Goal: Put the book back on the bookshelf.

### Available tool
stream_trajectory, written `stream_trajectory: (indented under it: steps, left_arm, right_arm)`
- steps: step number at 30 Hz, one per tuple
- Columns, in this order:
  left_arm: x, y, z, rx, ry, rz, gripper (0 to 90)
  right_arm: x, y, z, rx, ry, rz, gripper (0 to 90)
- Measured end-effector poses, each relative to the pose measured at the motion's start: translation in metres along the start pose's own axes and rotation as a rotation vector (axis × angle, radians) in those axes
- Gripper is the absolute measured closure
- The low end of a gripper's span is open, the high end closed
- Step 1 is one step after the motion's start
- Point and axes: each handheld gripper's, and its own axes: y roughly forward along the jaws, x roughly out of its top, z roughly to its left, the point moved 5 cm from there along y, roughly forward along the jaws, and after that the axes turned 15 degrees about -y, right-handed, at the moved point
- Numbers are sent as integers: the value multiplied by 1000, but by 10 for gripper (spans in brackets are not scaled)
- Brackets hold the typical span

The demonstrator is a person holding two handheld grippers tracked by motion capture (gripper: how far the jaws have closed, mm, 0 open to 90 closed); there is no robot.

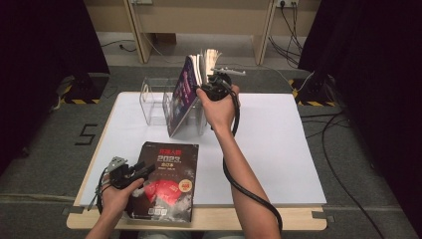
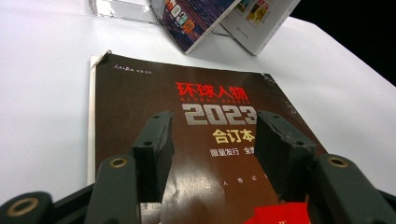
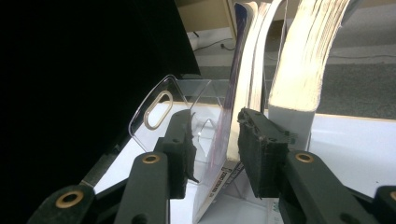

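Dark magazine point(image 1: 167, 181) flat on the white worktop point(image 1: 278, 149), near edge, under the left claw point(image 2: 210, 140), jaws spread wide over its cover. Farther off, purple magazine point(image 1: 183, 94) leaning in the clear rack point(image 1: 154, 99); right claw point(image 3: 215, 140) open at its spine edge, between the jaws, not clamped.

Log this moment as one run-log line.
left gripper: open, over flat dark magazine | right gripper: open, at leaning magazines in clear rack | table: white
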Motion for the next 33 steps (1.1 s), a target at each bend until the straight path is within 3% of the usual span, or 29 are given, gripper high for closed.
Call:
stream_trajectory:
  steps: [8,14,21,27,33]
  left_arm:
    - [0,0,0,1,-1,0,466]
    - [0,0,0,-1,-1,-1,466]
    - [0,0,1,0,-1,0,466]
    - [0,0,0,0,-1,-1,466]
    - [0,0,0,-1,-2,-1,466]
  right_arm:
    - [-5,-5,5,-34,-30,-2,624]
    - [-18,-4,11,-81,-79,25,634]
    - [-23,3,11,-74,-64,33,637]
    - [-21,9,14,-66,-74,30,658]
    - [-13,18,17,-90,-104,37,665]
